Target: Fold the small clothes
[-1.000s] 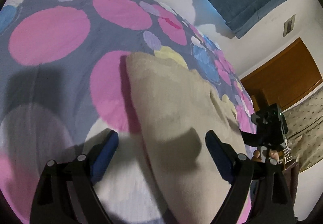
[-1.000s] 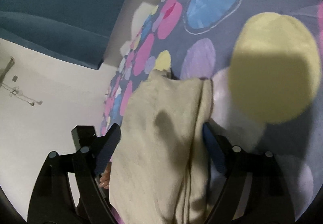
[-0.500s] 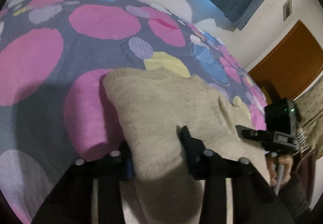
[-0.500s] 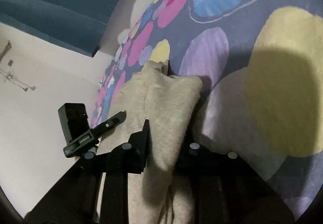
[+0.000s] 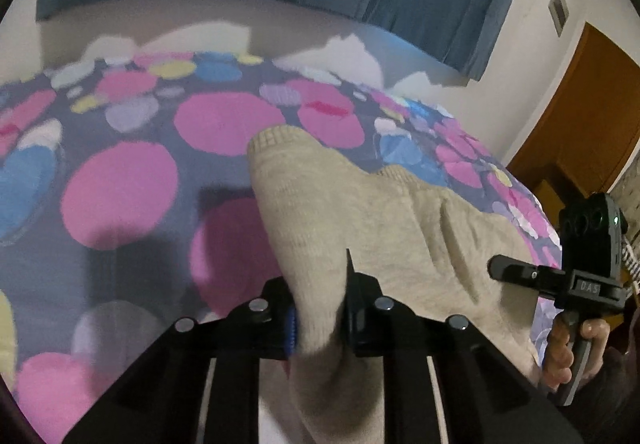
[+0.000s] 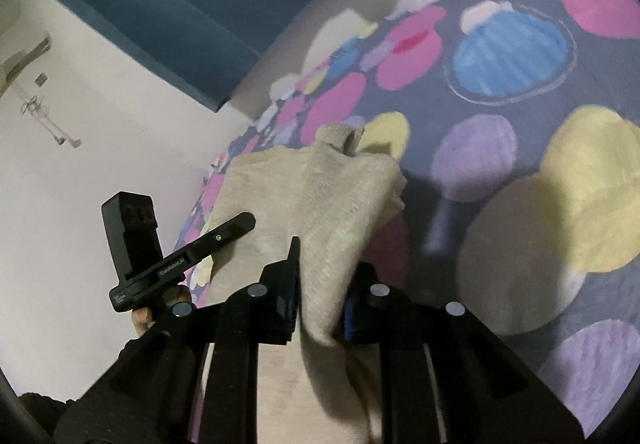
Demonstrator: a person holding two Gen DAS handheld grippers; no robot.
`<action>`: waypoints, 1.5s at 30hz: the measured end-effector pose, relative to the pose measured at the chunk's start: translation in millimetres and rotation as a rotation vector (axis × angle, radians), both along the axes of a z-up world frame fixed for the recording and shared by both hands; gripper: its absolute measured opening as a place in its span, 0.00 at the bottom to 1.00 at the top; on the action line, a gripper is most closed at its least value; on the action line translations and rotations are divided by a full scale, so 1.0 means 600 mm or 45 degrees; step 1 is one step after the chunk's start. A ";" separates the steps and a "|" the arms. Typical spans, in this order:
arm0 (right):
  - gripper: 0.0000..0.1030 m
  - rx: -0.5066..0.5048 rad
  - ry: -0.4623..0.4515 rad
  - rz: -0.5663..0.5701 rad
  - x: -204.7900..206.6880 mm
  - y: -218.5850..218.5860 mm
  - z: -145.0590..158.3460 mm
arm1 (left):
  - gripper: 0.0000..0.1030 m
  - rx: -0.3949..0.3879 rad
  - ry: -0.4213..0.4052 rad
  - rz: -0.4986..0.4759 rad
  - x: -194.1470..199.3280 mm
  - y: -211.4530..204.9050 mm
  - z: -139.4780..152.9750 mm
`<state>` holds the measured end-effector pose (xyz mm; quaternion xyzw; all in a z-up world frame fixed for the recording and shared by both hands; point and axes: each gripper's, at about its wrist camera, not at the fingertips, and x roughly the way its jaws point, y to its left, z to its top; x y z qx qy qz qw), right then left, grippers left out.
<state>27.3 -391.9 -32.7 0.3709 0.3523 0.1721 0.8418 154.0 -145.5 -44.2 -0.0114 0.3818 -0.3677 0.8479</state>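
Both jaws pinch the beige knit sweater (image 5: 360,228) tight. Left gripper (image 5: 320,308) holds one near corner, and right gripper (image 6: 318,300) holds the other. Its near edge is lifted, while the far part with the ribbed cuffs lies on the spotted bedspread (image 5: 120,184). I think the fold has only begun; the lifted edge is not yet laid over.

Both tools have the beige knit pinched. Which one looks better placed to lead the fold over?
Probably neither alone. The left tool and right tool are each shut on a near corner of the beige knit, lifted off the dotted bedspread; a joint carry forward fits best.
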 end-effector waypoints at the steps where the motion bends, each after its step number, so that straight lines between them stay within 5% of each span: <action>1: 0.16 -0.002 -0.010 0.005 0.003 0.005 0.005 | 0.18 0.002 -0.019 0.007 -0.003 0.005 0.008; 8: 0.15 0.023 -0.013 0.037 0.059 0.029 0.002 | 0.17 0.027 -0.025 0.048 0.038 0.031 0.023; 19: 0.15 0.161 0.143 -0.006 0.156 -0.001 -0.089 | 0.14 0.147 0.043 0.150 0.161 0.041 -0.052; 26: 0.22 0.251 0.215 -0.029 0.153 -0.019 -0.118 | 0.15 0.065 0.094 0.127 0.160 0.058 -0.058; 29: 0.37 0.246 0.193 -0.067 0.129 -0.031 -0.094 | 0.26 -0.061 0.177 0.124 0.145 0.094 -0.041; 33: 0.51 0.258 0.210 -0.056 0.078 -0.037 -0.076 | 0.63 -0.164 0.277 0.071 0.099 0.126 -0.034; 39: 0.52 0.181 0.294 -0.030 -0.002 -0.020 -0.080 | 0.70 -0.098 0.374 -0.051 -0.017 0.117 -0.064; 45: 0.54 0.208 0.304 -0.030 -0.036 -0.004 -0.095 | 0.74 -0.155 0.494 -0.071 -0.068 0.100 -0.092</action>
